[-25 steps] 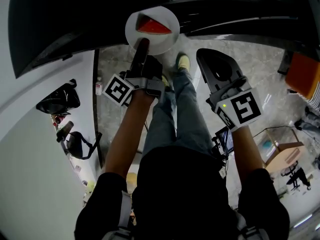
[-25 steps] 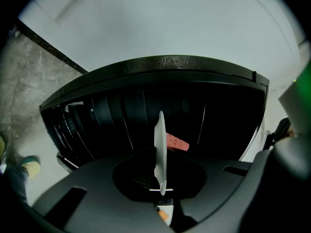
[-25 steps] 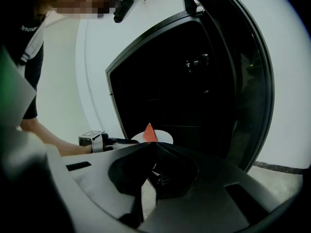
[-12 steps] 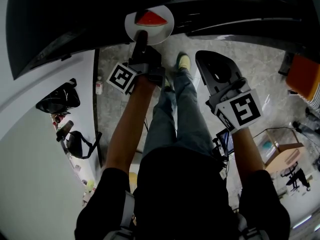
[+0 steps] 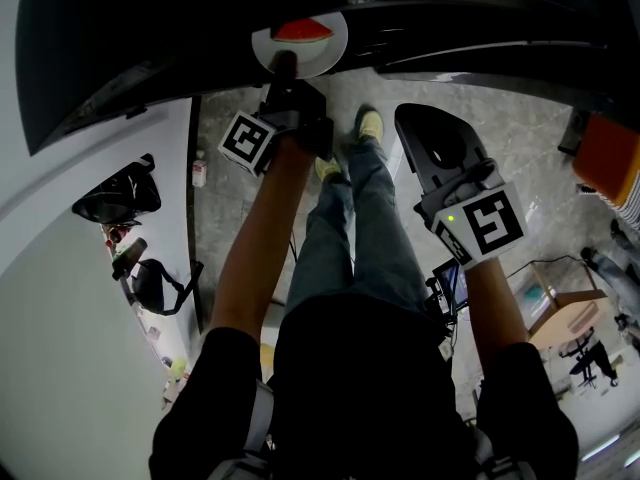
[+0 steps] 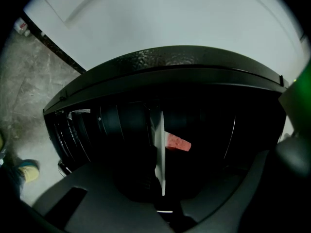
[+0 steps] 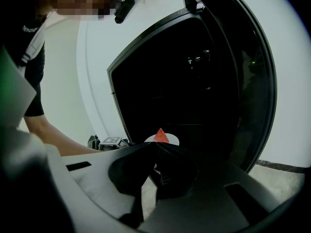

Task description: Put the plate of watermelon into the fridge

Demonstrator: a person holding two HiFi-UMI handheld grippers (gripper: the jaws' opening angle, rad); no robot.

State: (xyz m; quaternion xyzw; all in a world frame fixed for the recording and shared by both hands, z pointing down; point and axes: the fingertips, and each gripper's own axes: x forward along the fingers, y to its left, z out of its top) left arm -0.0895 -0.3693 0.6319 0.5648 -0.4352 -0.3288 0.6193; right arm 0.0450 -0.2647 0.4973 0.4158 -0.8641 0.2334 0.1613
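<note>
A white plate (image 5: 318,56) carries a red watermelon slice (image 5: 303,31) at the mouth of the dark fridge (image 5: 470,13). My left gripper (image 5: 285,65) is shut on the plate's near rim. In the left gripper view the plate (image 6: 159,152) shows edge-on between the jaws, with the watermelon slice (image 6: 178,142) on its right against the black inside. My right gripper (image 5: 412,118) hangs apart to the right, shut with nothing in it. The right gripper view shows the plate (image 7: 174,141) and slice (image 7: 161,136) just past its closed tips (image 7: 155,144), in front of the open fridge.
The fridge's black door (image 7: 250,86) stands open at the right. The person's legs and shoes (image 5: 368,123) are on the marble floor below the grippers. Black bags (image 5: 115,200) lie at the left, and an orange object (image 5: 608,153) and a cardboard box (image 5: 565,308) at the right.
My left gripper has carried the plate farther up the head view, toward the fridge's dark opening. The right gripper has stayed where it was.
</note>
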